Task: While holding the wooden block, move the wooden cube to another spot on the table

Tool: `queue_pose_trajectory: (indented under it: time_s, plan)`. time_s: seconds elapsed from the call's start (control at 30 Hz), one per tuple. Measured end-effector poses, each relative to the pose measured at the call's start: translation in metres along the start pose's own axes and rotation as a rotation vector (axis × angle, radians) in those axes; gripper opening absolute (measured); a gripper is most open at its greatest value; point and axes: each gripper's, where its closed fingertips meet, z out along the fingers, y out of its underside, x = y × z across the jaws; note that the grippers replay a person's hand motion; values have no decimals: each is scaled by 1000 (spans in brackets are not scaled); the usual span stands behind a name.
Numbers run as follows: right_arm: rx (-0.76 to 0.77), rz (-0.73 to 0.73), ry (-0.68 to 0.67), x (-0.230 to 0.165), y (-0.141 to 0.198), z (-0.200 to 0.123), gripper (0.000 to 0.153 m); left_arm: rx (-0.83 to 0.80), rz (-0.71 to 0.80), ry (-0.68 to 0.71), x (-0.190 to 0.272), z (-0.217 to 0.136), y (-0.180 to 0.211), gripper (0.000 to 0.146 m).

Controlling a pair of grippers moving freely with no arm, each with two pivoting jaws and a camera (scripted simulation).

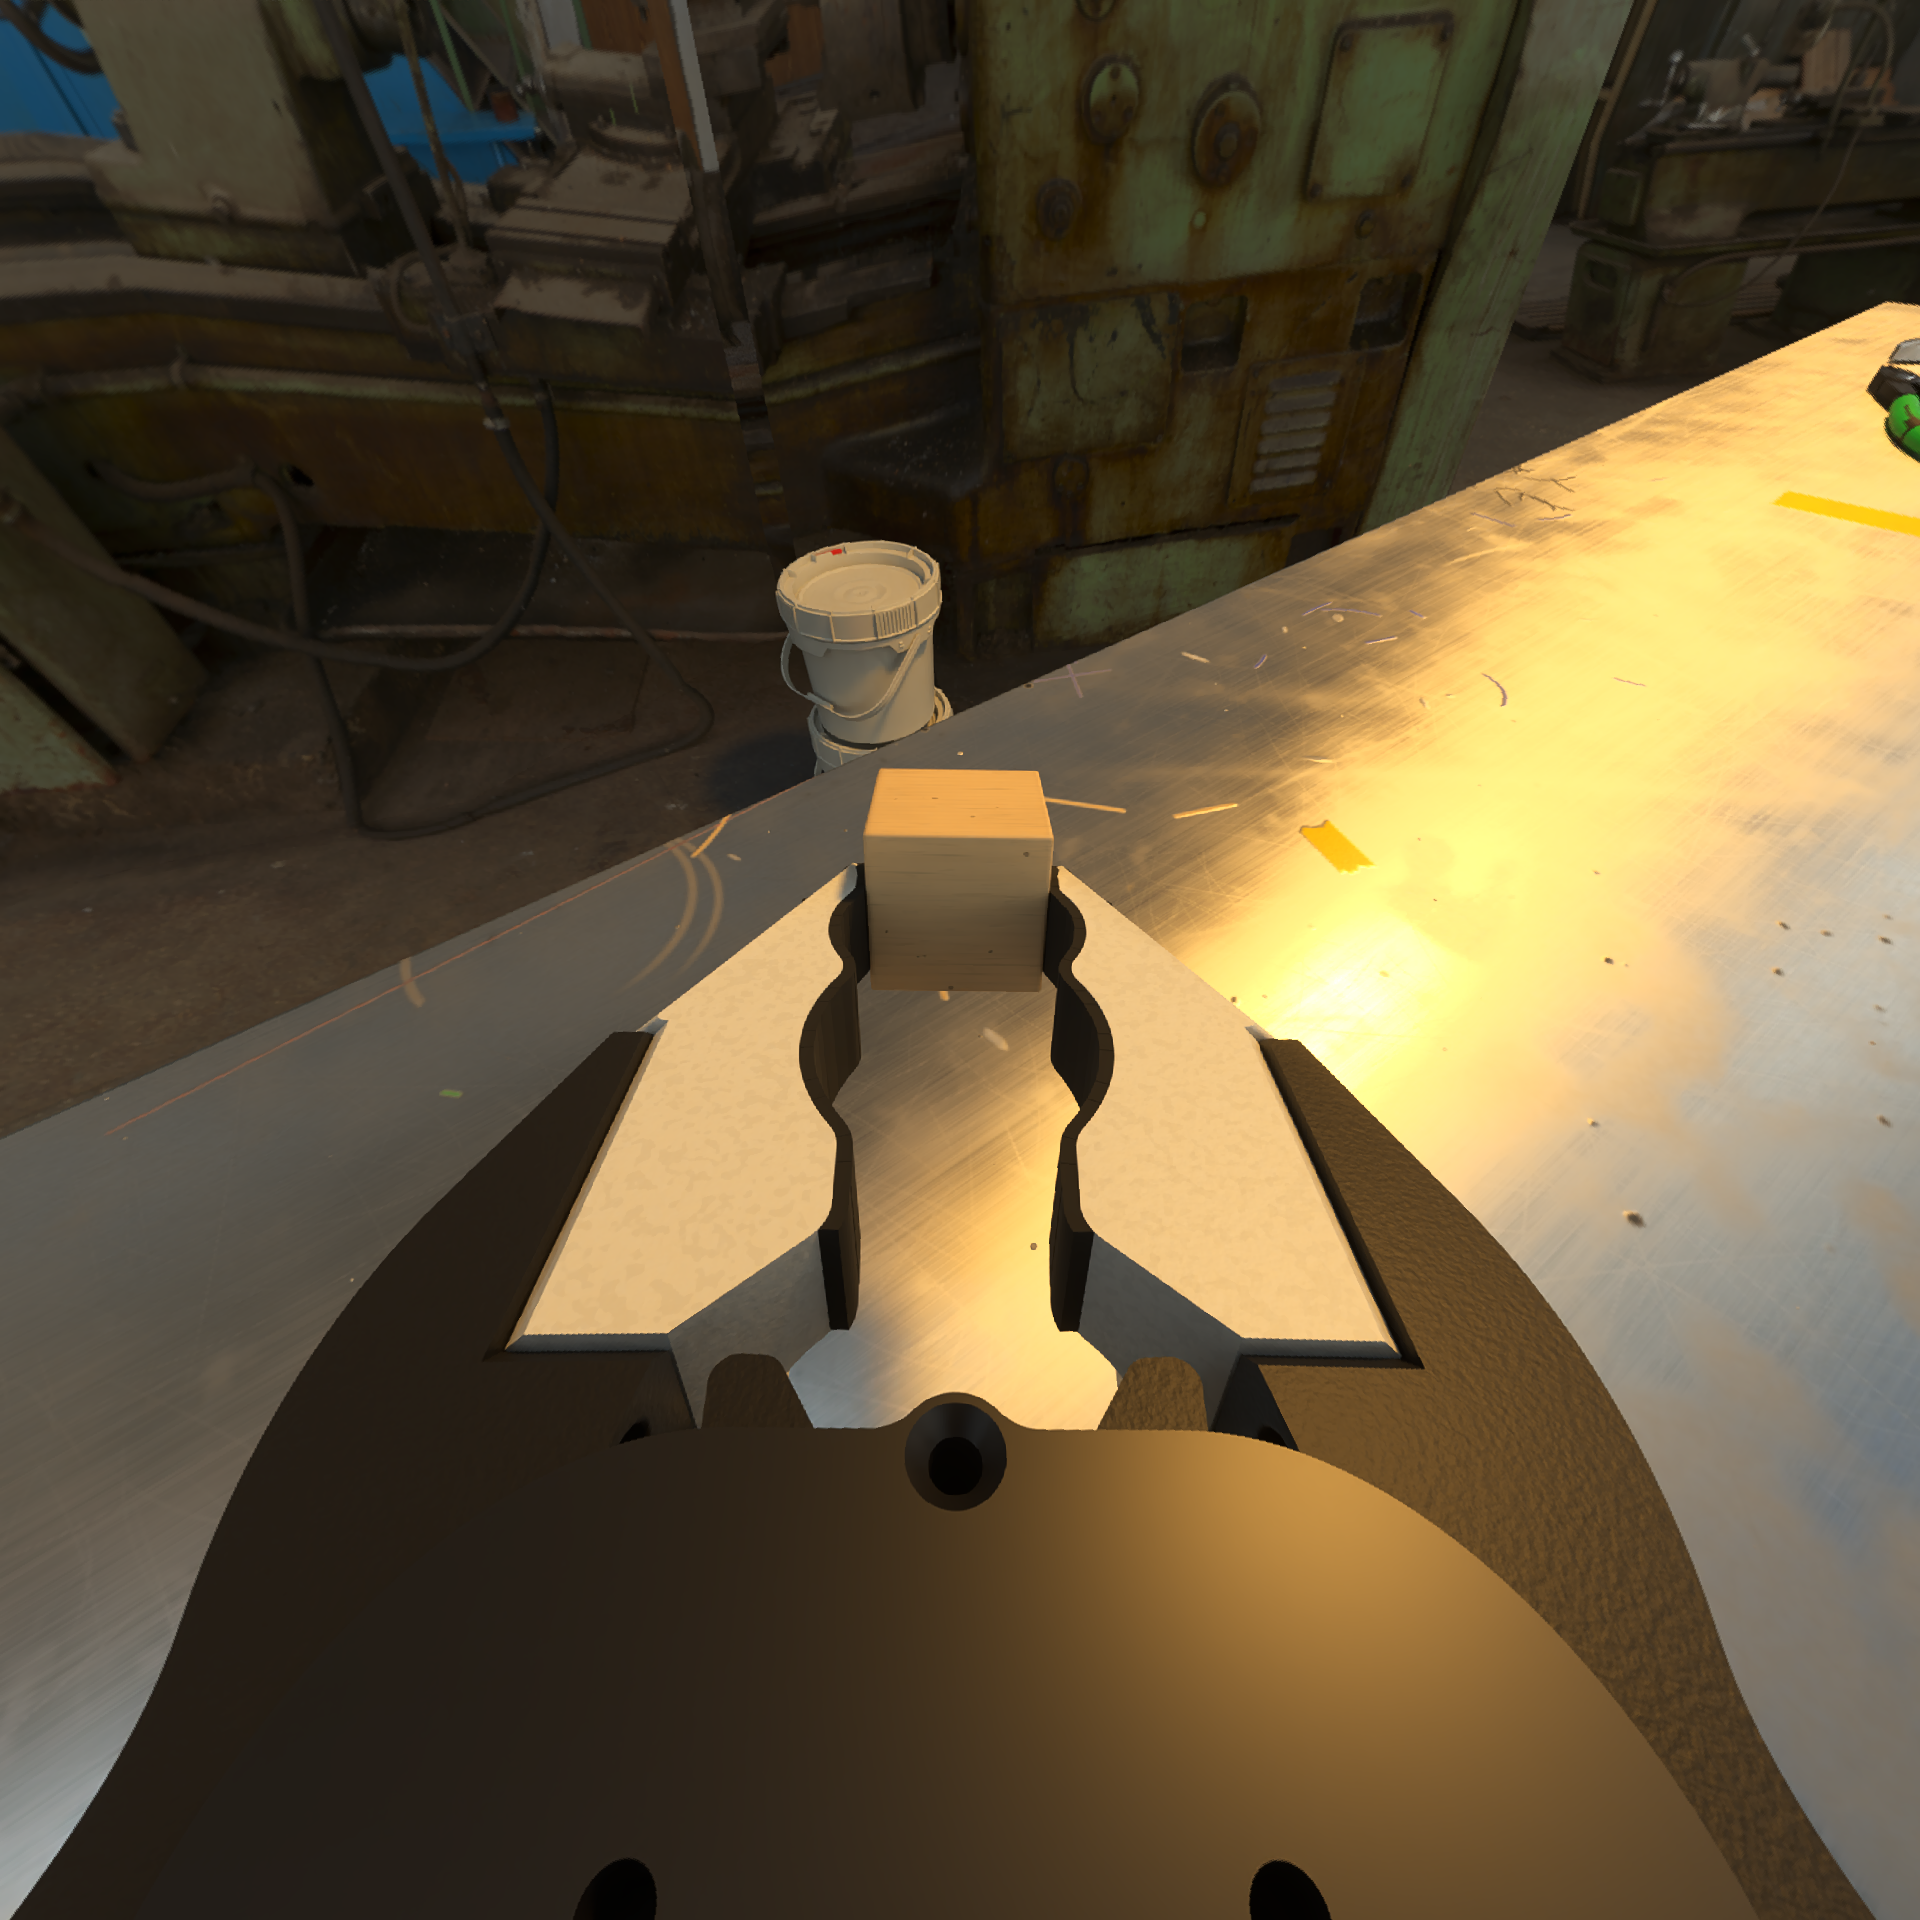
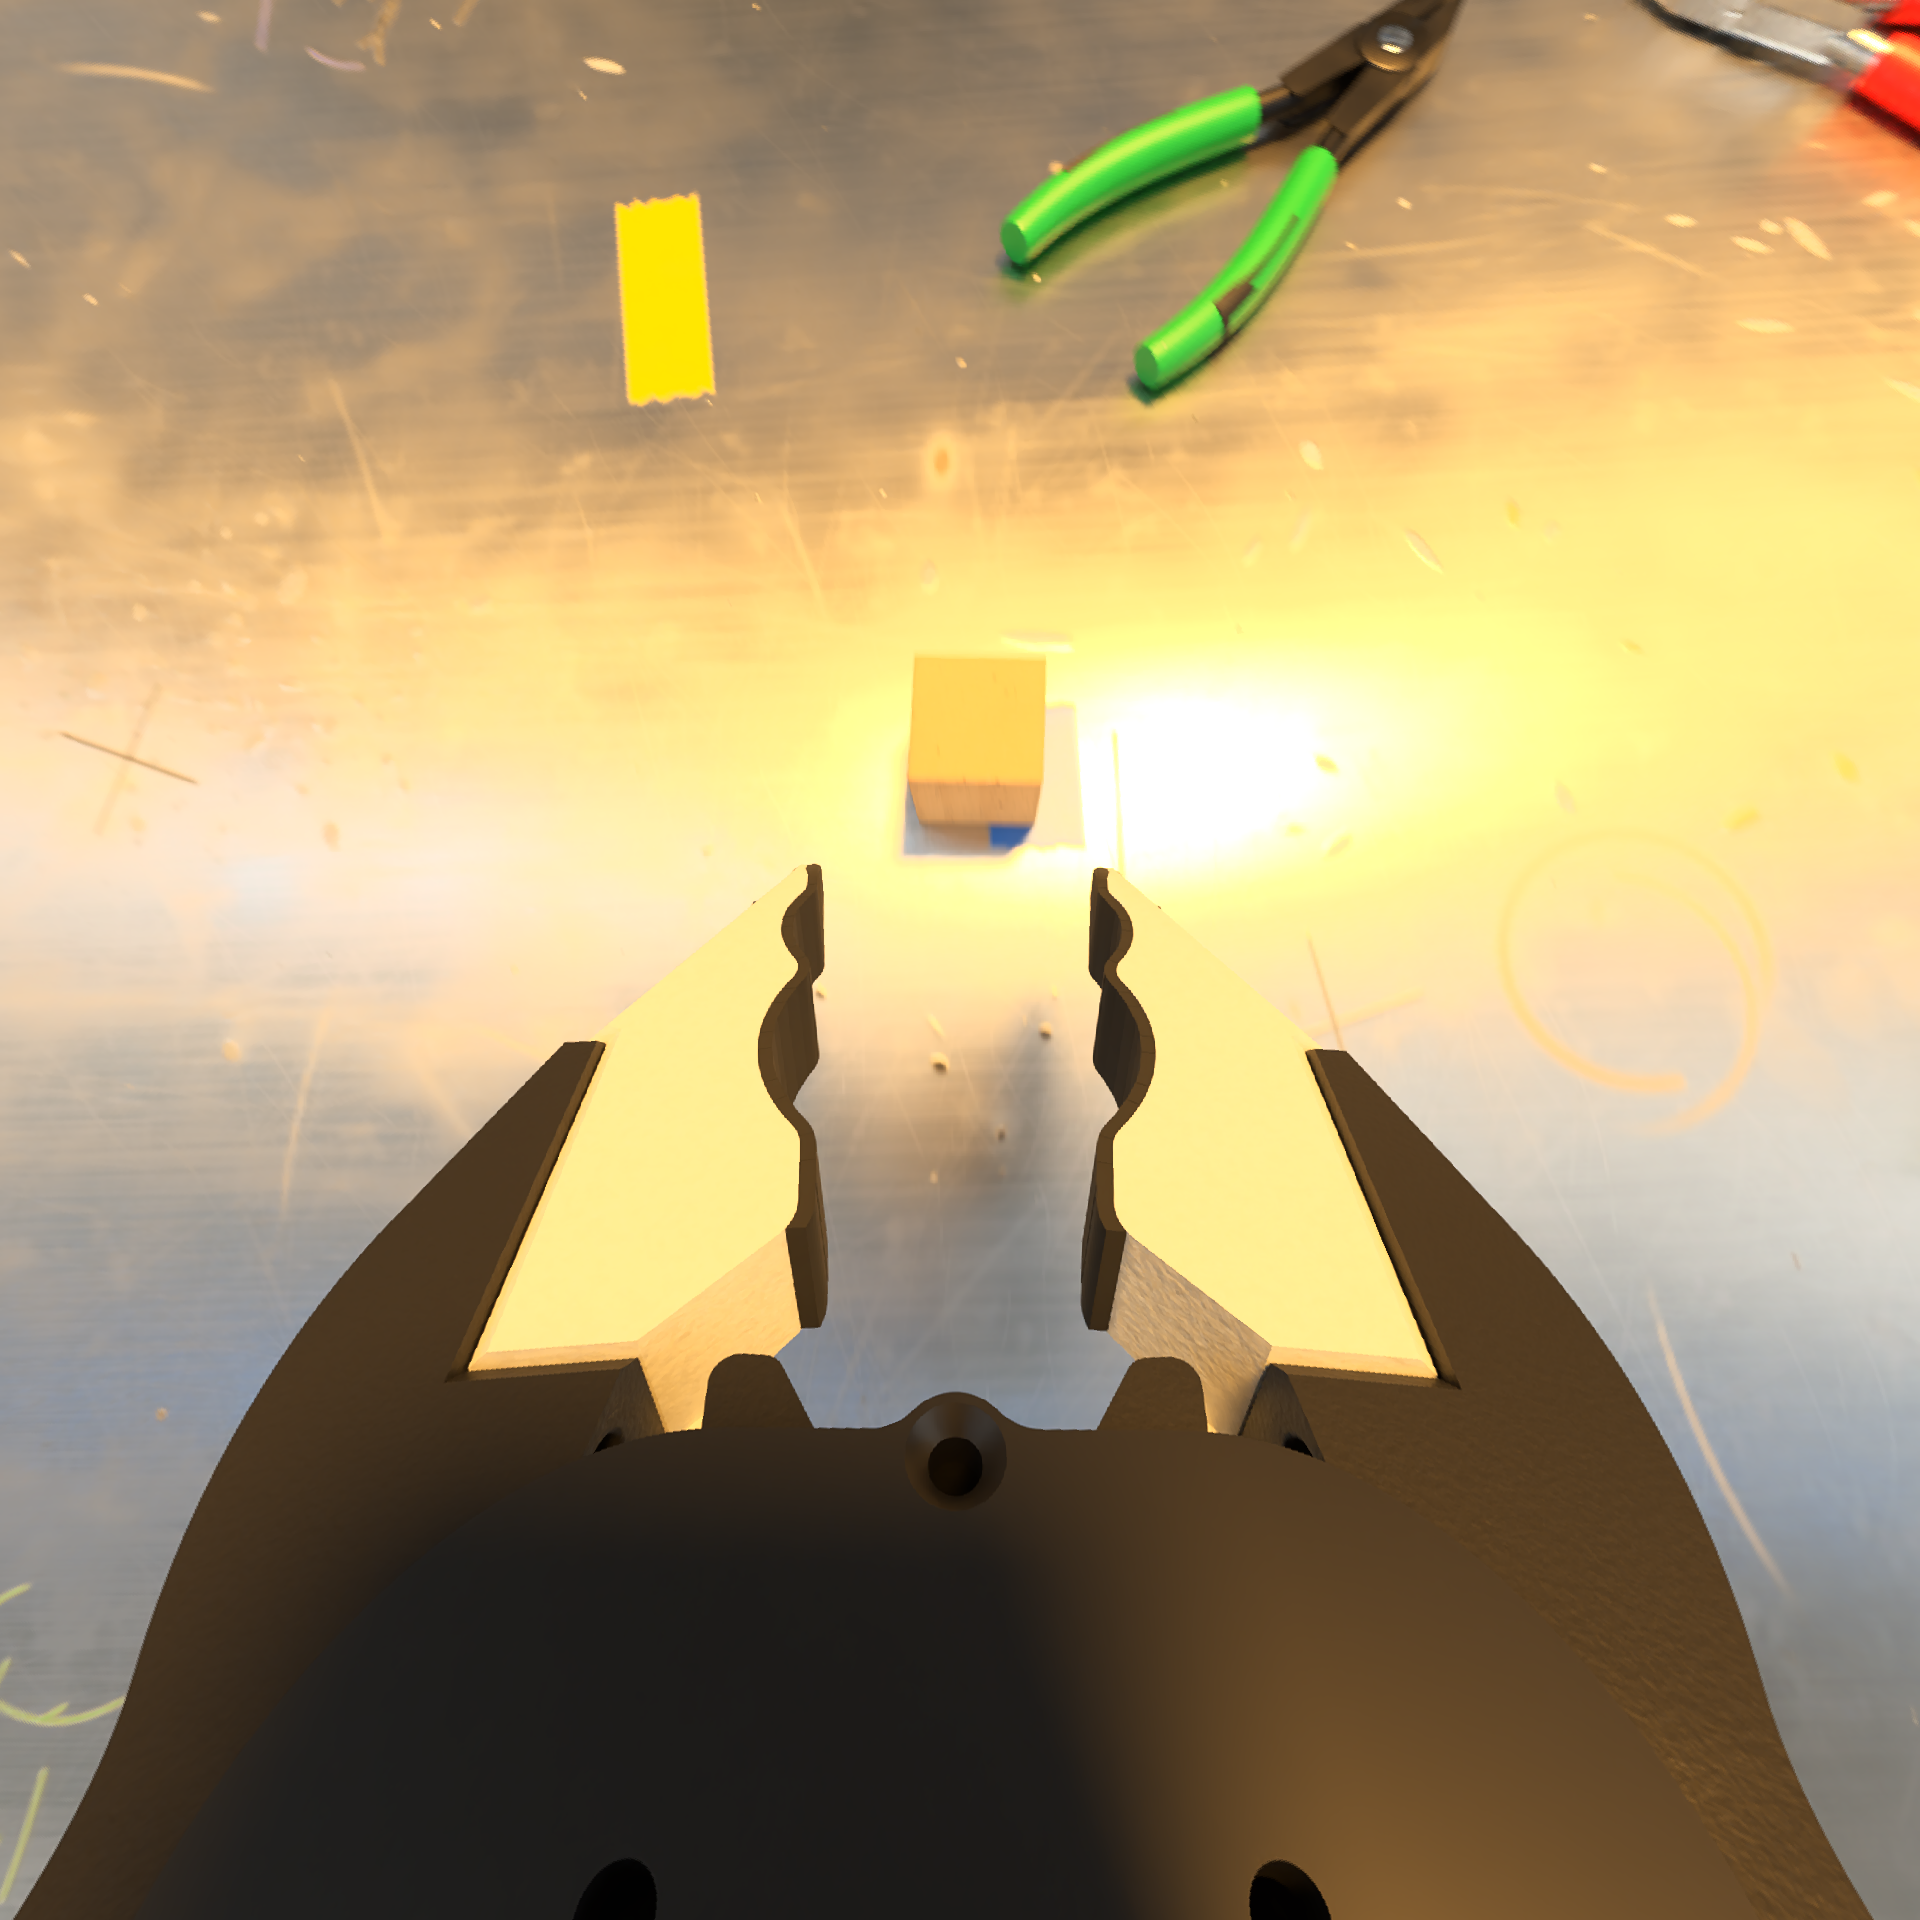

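Cube (image 2: 975, 740) ahead of right hand-held gripper (image 2: 956, 883)

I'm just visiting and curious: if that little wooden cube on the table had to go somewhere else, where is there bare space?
Bare metal table lies left of the wooden cube, below the yellow tape strip, and to the cube's right, below the green-handled pliers. It gets crowded up by the pliers and a red tool.

The pale tan wooden block (image 1: 956, 883) shows faint grain lines, and the light yellow-tan wooden cube (image 2: 977, 738) sits over a small blue patch (image 2: 1006, 835). The scratched silver metal table (image 2: 312, 935) glows golden, bearing a bright yellow tape strip (image 2: 665, 299) and green-handled black pliers (image 2: 1226, 197). Both dark brown grippers carry cream-white fingers (image 1: 717, 1132).
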Motion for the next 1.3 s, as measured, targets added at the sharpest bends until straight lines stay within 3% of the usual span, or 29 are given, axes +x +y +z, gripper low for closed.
queue_pose_trajectory:
  time_s: [0.17,0.3,0.4,0.63,0.8,0.9,0.97,1.07,1.13,1.23,1.3]
  plan:
    - [-61,-20,-54,2,-18,21,55,6,0,-8,-1,-1,-1,32]
    - [-91,88,-112,2,-20,38,60,8,9,-4,1,-1,-1,32]
    - [-106,86,-58,7,-17,46,60,8,11,0,1,-1,-1,32]
    - [-149,34,8,4,-11,51,32,24,16,5,2,-3,-3,32]
    - [-76,8,40,-7,-37,26,32,22,27,8,4,-3,-2,32]
    - [23,-62,-36,-54,-74,11,32,4,35,5,4,0,-1,32]
    - [65,-139,-137,-111,-99,16,32,-9,34,-5,2,2,1,32]
    - [34,-275,-341,-210,-115,52,32,-1,27,-6,1,1,0,32]
    - [-2,-351,-402,-261,-117,85,32,20,25,-4,1,-1,-3,32]
    - [-87,-428,-446,-307,-109,127,32,33,26,1,2,-3,-4,32]
    - [-113,-492,-405,-319,-103,147,32,38,34,6,3,-3,-5,32]
